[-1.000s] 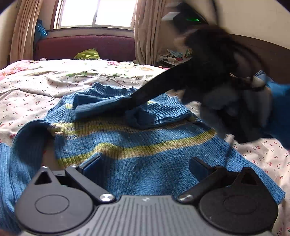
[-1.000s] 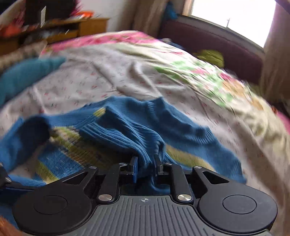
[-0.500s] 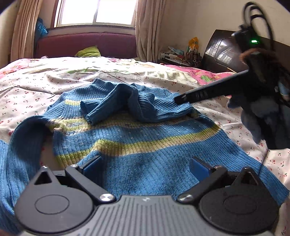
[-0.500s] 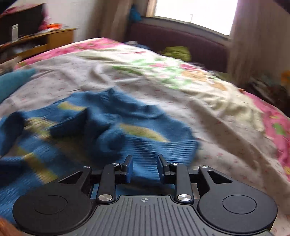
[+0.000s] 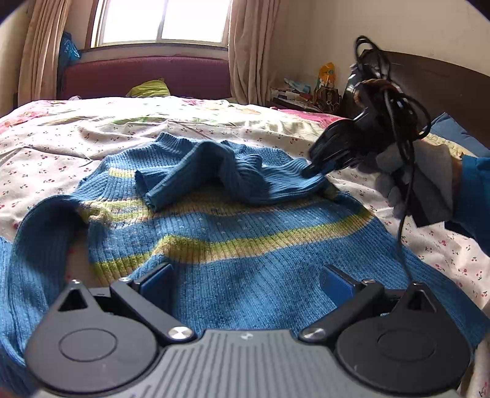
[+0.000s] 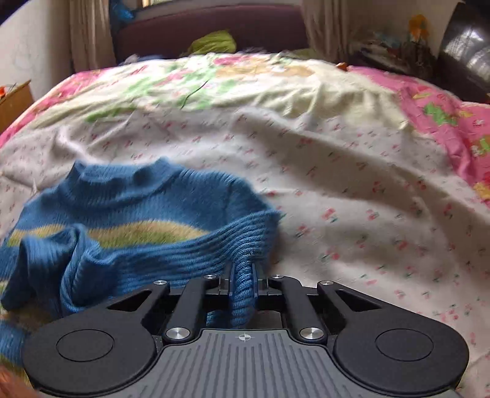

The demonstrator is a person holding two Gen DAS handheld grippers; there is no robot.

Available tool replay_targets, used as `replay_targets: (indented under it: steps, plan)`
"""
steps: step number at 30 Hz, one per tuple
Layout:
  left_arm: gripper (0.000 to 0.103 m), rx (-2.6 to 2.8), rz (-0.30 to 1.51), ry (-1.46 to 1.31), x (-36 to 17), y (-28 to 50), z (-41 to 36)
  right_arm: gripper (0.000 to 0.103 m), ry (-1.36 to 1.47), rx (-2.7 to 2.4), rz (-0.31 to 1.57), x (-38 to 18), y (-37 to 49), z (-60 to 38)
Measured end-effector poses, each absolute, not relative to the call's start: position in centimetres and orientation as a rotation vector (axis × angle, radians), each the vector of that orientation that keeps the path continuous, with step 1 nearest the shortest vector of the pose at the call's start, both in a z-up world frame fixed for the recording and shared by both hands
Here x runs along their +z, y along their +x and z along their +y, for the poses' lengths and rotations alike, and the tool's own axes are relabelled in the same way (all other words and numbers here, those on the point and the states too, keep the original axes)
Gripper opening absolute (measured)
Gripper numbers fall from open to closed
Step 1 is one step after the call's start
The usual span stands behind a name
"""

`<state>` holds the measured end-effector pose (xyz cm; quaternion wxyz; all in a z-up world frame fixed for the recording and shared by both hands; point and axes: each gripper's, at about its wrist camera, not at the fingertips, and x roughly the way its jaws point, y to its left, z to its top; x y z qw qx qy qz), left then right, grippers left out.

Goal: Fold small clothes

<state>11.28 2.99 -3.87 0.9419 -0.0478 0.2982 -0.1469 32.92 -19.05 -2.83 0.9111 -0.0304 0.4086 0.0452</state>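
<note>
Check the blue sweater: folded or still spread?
Mostly spread: the sweater body lies flat on the bed; only one sleeve crosses it.

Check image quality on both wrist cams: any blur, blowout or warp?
Left wrist: sharp; window blown out; fisheye bows the edges, dark corners. Right wrist: motion-smeared bedsheet and sweater; only the right gripper pinching the knit is crisp.
</note>
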Motion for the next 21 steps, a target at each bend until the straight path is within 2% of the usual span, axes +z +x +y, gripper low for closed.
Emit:
replay_targets:
  steps: [4,6,9,10,15,16,17,18,20,21]
  plan:
    - [0.103,-0.29,0.6,-0.098,-3.9,11.3,3.0,0.002,-0.057,-0.01,0.857,-2.9,34.4,-21.1]
    - [0.103,-0.289,0.603,-0.095,-3.9,11.3,3.0,0.003,-0.159,-0.031,0.864,-3.6,34.2,-20.5]
    - [0.103,-0.292,0.6,-0.094,-3.8,11.3,3.1,0.007,-0.239,-0.072,0.803,-2.8,32.9,-19.6]
    - [0.103,-0.293,0.597,-0.095,-3.8,11.3,3.1,0.013,-0.265,-0.072,0.763,-2.0,32.0,-19.1]
    - [0.103,-0.287,0.583,-0.11,-3.3,11.2,3.6,0.014,-0.4,0.337,0.629,1.7,26.5,-13.2]
    - [0.103,-0.285,0.585,-0.112,-3.3,11.3,3.7,0.019,-0.458,0.445,0.618,1.8,25.5,-11.6]
    - [0.103,-0.285,0.585,-0.112,-3.3,11.2,3.7,0.028,-0.531,0.535,0.606,1.6,24.6,-10.0]
    - [0.103,-0.284,0.585,-0.111,-3.2,11.2,3.7,0.034,-0.619,0.598,0.575,1.2,23.7,-8.2]
    - [0.103,-0.287,0.583,-0.109,-3.2,11.2,3.8,0.056,-0.81,0.671,0.491,-0.1,22.0,-5.2]
    - [0.103,-0.29,0.583,-0.108,-3.2,11.2,3.7,0.059,-0.89,0.701,0.461,-0.7,21.4,-4.1]
